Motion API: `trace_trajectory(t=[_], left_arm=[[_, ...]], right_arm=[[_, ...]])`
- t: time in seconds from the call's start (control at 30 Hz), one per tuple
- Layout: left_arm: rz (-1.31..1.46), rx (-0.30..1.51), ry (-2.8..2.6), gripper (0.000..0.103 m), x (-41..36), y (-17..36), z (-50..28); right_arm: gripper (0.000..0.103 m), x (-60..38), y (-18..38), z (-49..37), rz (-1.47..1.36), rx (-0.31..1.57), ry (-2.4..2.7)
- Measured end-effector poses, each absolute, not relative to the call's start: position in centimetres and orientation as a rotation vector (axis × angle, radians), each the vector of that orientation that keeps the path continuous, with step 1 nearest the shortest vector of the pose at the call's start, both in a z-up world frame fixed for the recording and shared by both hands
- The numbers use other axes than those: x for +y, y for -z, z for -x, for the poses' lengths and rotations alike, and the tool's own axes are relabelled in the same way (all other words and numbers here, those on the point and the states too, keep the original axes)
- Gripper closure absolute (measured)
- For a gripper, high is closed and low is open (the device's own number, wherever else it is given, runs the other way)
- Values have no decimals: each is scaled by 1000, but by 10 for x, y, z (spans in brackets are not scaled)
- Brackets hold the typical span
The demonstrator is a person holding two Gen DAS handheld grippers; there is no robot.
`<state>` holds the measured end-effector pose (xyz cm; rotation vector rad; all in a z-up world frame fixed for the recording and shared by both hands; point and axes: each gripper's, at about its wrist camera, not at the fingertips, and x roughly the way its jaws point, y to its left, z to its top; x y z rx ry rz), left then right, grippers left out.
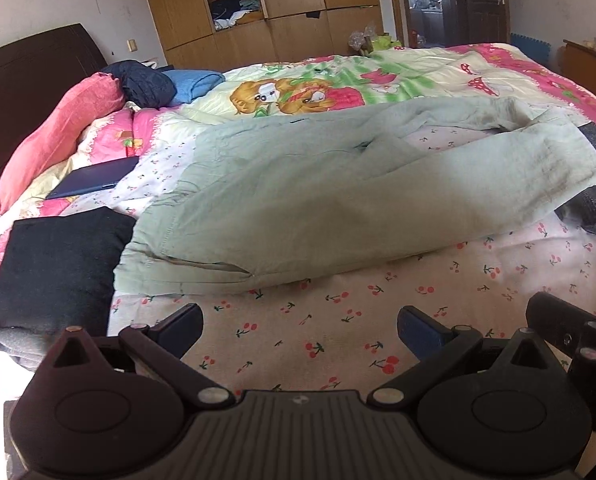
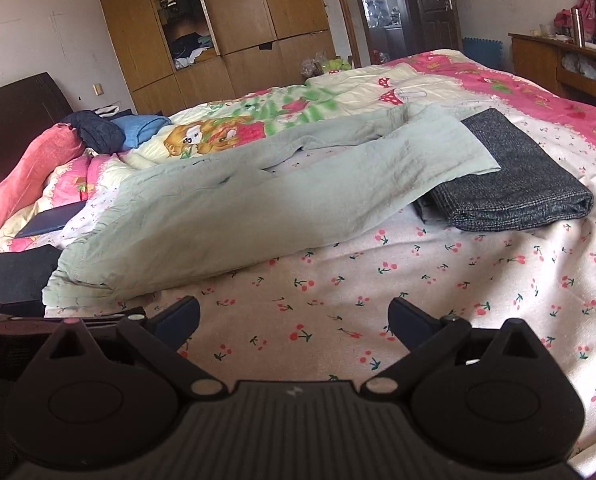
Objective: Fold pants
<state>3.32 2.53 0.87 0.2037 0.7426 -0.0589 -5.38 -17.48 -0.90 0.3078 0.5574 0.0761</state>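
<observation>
Pale green pants (image 1: pixel 317 200) lie spread on the cherry-print sheet (image 1: pixel 337 332), waistband at the left, two legs running to the right. They also show in the right wrist view (image 2: pixel 226 212). The near leg's cuff rests on a folded grey tweed garment (image 2: pixel 529 176). My left gripper (image 1: pixel 299 330) is open and empty, hovering over the sheet just in front of the pants' near edge. My right gripper (image 2: pixel 294 320) is open and empty, also over the sheet in front of the pants, to the right of the left one.
A folded black garment (image 1: pixel 54 276) lies left of the waistband. A dark tablet (image 1: pixel 94 182), a red pillow (image 1: pixel 58 128) and bundled clothes (image 1: pixel 150 82) lie near the headboard. A cartoon quilt (image 1: pixel 337 80) lies behind the pants. A wardrobe (image 2: pixel 226 20) and a side cabinet (image 2: pixel 557 60) stand beyond the bed.
</observation>
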Motion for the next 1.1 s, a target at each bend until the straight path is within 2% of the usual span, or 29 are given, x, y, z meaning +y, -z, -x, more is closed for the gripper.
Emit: trace_trajectory(t=[0.23, 0.47, 0.73, 0.93, 0.97, 1.0, 1.03, 1.07, 1.1], left_arm=[[-182, 731, 104, 0, 39, 6, -57], [-173, 689, 82, 0, 81, -1, -98], [-107, 775, -8, 0, 175, 30, -141], [-103, 717, 42, 0, 184, 37, -158], [-95, 732, 72, 2, 185, 40, -160], [-67, 761, 94, 11, 188, 43, -165], [-44, 773, 93, 12, 191, 47, -167], [-29, 764, 92, 18, 194, 48, -166], [-36, 752, 85, 31, 195, 46, -164]], right_arm=[[3, -151, 0, 35, -228, 560, -52], [4, -137, -4, -20, -251, 591, -94], [5, -151, 24, -77, -320, 670, -96], [8, -167, 48, -92, -423, 721, -96], [8, -170, 49, -94, -435, 720, -95], [8, -172, 49, -96, -441, 718, -93], [9, -173, 48, -99, -443, 715, -88], [10, -174, 47, -102, -448, 711, -85], [17, -176, 46, -104, -454, 709, -81]])
